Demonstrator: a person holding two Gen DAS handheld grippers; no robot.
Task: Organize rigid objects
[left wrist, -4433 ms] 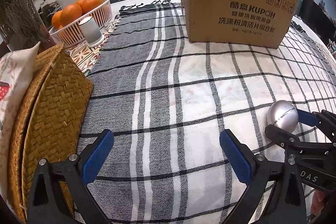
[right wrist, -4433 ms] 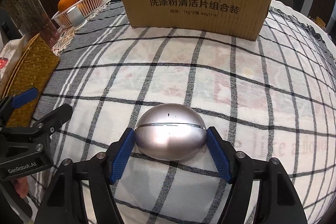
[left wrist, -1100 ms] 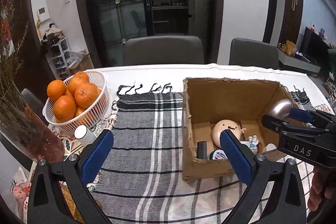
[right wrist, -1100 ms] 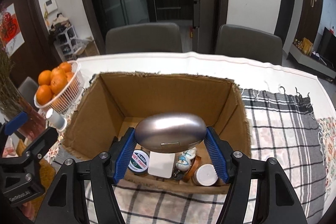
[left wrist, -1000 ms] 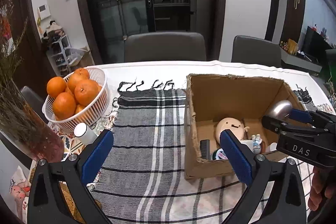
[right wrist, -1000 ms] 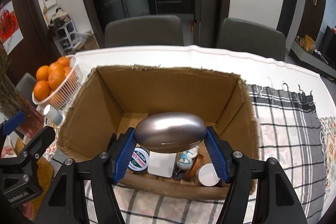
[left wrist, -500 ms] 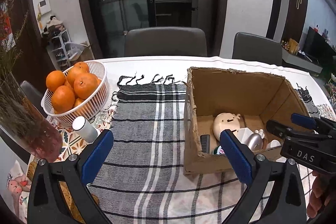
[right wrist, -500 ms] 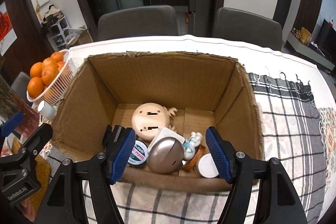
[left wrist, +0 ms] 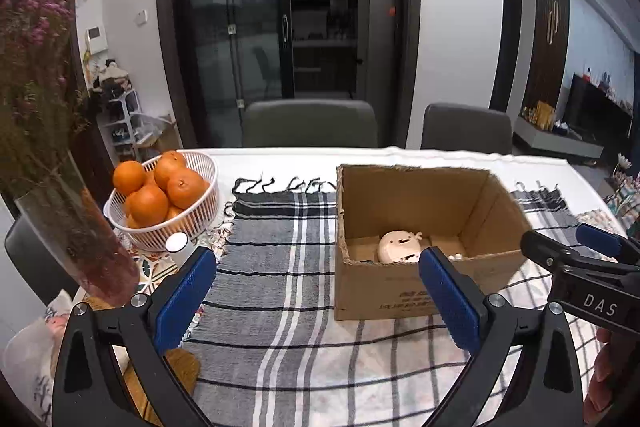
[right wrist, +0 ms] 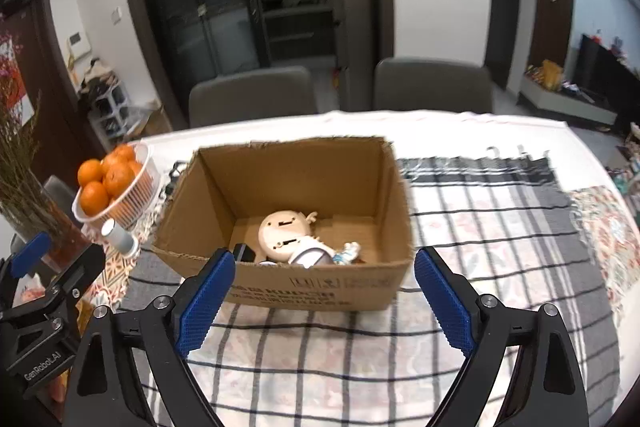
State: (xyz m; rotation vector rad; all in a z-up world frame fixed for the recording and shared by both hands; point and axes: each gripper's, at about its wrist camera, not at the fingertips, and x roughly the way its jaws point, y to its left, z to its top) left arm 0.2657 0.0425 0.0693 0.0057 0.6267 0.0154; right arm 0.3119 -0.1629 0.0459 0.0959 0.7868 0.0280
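An open cardboard box (right wrist: 320, 287) (left wrist: 400, 291) stands on the checked cloth. Inside it lie a cream round toy (right wrist: 282, 229) (left wrist: 400, 247), a silver egg-shaped object (right wrist: 309, 255), a small white-and-blue figure (right wrist: 347, 251) and a black item (right wrist: 244, 251). My right gripper (right wrist: 323, 255) hangs in front of and above the box, its jaws opening with nothing between them. My left gripper (left wrist: 317, 254) is open and empty, left of the box over the grey stripes. In the left wrist view the right gripper (left wrist: 566, 239) shows at the right edge.
A white basket of oranges (left wrist: 160, 195) and a small white cylinder (left wrist: 178, 243) stand left of the cloth. A glass vase of dried flowers (left wrist: 80, 239) is at the near left. Two grey chairs (left wrist: 310, 123) stand behind the table. A woven mat (left wrist: 180, 367) lies near left.
The right gripper let go of the silver egg, which now lies in the box, and its jaws widened. Both grippers have drawn back and up from the box.
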